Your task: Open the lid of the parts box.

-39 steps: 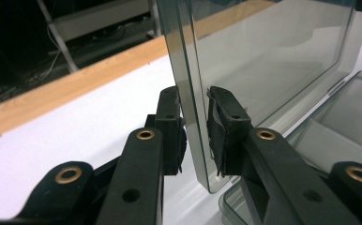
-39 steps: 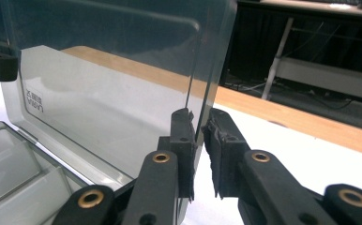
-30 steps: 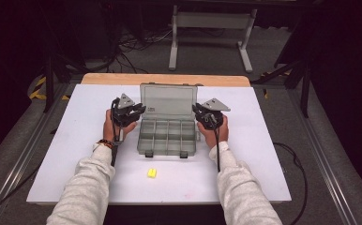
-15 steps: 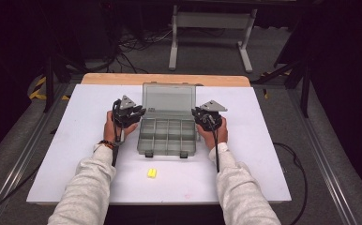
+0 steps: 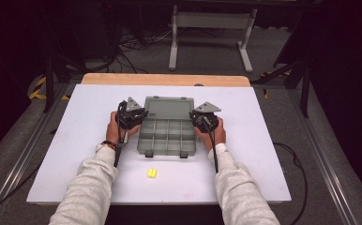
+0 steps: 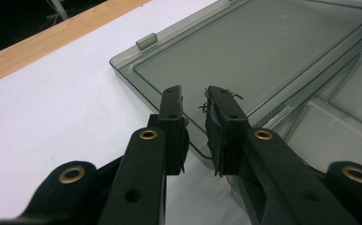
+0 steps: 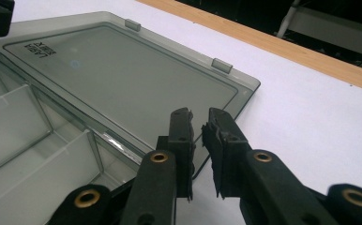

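Scene: We see a person at a white table [image 5: 76, 140], forearms in pale sleeves [image 5: 90, 187] coming in from the near edge, a two-jaw gripper in each hand.

Organizer box: A smoky grey compartment box [image 5: 166, 137] lies open on the table between the two grippers, its lid [image 5: 169, 108] folded flat on the far side of the tray.

Left gripper: The left gripper [image 5: 133, 114] sits at the box's left end, close to where lid meets tray. In the left gripper view its jaws stand nearly together with a narrow gap, over the lid's corner edge [image 6: 179, 61]. The jaws have just been closing a little. Nothing we can make out is pinched between the pads, though whether they press the lid's edge we cannot tell.

Right gripper: The right gripper [image 5: 205, 116] sits at the box's right end, mirroring the other. In the right gripper view its jaws leave only a slim gap, hanging over the lid's near corner [image 7: 235, 101]; they too have just been closing slightly. We cannot tell whether the pads touch the plastic.

Lid details: Two small latch tabs [image 7: 221, 65] show on the lid's edge beyond the right gripper.

Tray: Divided compartments [image 7: 24, 140] lie beside the right gripper's jaws.

Yellow piece: A small yellow piece [image 5: 152, 173] rests on the table nearer the person than both grippers, well apart from the box.
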Available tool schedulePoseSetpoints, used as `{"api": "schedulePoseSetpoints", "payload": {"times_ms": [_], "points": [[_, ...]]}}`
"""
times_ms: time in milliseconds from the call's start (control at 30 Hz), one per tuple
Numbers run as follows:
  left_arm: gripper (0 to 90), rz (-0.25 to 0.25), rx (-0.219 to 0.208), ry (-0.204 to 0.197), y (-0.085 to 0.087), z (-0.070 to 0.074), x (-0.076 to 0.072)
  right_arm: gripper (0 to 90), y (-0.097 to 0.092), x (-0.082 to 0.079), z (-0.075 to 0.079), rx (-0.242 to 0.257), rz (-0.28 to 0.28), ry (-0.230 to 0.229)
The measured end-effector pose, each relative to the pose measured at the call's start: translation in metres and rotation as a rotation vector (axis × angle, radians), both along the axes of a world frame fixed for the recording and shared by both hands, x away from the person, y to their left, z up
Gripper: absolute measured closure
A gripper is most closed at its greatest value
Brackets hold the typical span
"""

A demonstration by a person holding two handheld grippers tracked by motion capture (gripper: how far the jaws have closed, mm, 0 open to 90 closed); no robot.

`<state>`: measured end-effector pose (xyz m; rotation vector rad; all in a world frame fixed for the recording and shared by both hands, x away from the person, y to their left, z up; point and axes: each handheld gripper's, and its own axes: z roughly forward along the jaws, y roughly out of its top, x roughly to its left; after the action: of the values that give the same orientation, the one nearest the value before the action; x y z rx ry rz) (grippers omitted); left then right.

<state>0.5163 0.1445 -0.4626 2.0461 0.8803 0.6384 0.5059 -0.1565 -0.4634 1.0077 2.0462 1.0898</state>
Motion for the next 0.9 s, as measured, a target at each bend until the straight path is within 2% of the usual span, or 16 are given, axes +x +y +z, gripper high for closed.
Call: {"api": "schedulePoseSetpoints", "payload": {"times_ms": [167,267,367,567,600,767,900], "points": [[75.7,-0.009,-0.006,-0.007,0.003,0.006,-0.003,75.9,-0.002,0.000,0.001,-0.003,-0.008,-0.003],[75.6,-0.018,-0.010,-0.026,0.007,0.012,-0.006,77.3,-0.004,-0.001,0.003,0.003,-0.014,-0.005],[75.7,-0.031,0.000,-0.042,0.012,0.017,-0.012,77.6,-0.007,-0.003,0.006,0.032,0.000,-0.007],[75.0,-0.047,0.002,-0.068,0.021,0.026,-0.022,73.0,-0.007,-0.011,0.012,0.023,0.040,-0.028],[74.9,-0.050,0.004,-0.073,0.023,0.027,-0.023,72.9,-0.008,-0.013,0.013,0.026,0.065,-0.033],[74.1,-0.066,-0.010,-0.095,0.027,0.035,-0.031,73.2,-0.010,-0.022,0.021,0.028,0.087,-0.056],[73.4,-0.097,0.010,-0.122,0.027,0.040,-0.041,73.1,-0.012,-0.031,0.030,0.029,0.104,-0.078]]}}
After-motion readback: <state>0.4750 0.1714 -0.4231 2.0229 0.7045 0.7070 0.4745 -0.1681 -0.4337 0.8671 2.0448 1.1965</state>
